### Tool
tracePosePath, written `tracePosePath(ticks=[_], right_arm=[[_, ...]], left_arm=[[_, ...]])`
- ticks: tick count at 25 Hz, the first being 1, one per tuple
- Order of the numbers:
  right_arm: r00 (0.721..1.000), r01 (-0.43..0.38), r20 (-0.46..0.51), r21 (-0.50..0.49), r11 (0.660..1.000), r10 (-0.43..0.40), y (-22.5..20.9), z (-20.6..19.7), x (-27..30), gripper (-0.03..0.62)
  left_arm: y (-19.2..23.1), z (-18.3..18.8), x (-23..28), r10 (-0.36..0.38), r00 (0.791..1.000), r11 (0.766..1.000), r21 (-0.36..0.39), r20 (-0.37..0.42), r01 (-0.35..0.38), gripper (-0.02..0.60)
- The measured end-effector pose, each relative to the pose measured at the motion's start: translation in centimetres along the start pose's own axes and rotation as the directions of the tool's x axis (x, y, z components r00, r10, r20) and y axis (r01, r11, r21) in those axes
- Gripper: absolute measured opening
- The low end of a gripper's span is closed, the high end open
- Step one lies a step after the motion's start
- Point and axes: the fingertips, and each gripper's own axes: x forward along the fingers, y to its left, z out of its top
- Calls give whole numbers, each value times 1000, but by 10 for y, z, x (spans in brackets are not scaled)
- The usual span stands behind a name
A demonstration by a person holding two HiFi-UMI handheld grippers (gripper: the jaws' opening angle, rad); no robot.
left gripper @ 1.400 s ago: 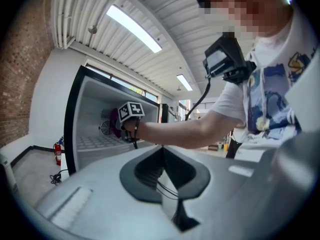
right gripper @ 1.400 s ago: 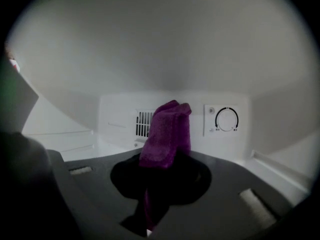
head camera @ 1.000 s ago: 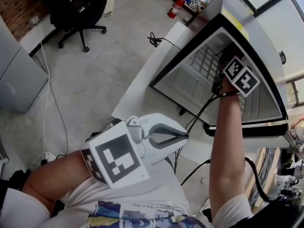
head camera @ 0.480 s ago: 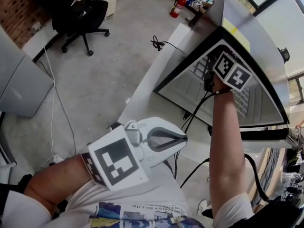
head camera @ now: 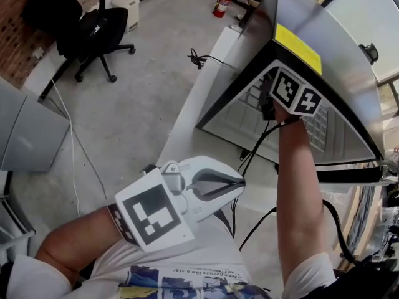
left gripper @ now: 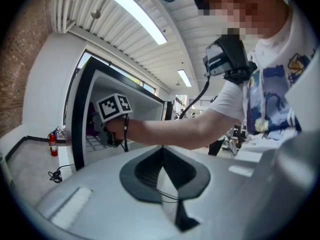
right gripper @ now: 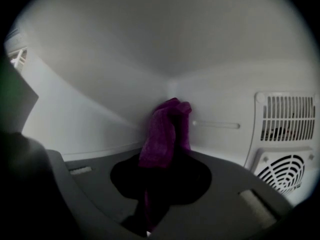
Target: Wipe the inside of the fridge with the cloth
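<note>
Fridge: upper right, white interior.
Right gripper: clamped on purple cloth, at inner corner.
Left gripper: closed, empty.
Floor: grey; office chair upper left.

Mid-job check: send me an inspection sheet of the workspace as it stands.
Surface: white inner walls of the silver fridge, no marks seen; vent grilles on the right.
Job's things: purple cloth, held up toward the back corner.
Clutter: nothing seen.
Grippers: right gripper shut on the purple cloth, inside the fridge; left gripper shut, empty, outside.
Cables: black cable hangs from the right gripper; black cable coil near the fridge.
Surroundings: concrete floor, black office chair, red fire extinguisher.
</note>
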Motion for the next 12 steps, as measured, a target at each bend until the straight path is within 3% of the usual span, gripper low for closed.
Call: tracePosePath(ticks=[4, 12], right_arm=[[997, -75, 19, -77, 994, 77, 16, 10, -5, 61], [980, -195, 31, -85, 977, 198, 47, 5, -32, 61]], left_arm=[[10, 1, 5, -16, 1000, 1000, 7, -5, 16, 6], [17, 5, 4, -46, 999, 999, 3, -5, 46, 6]])
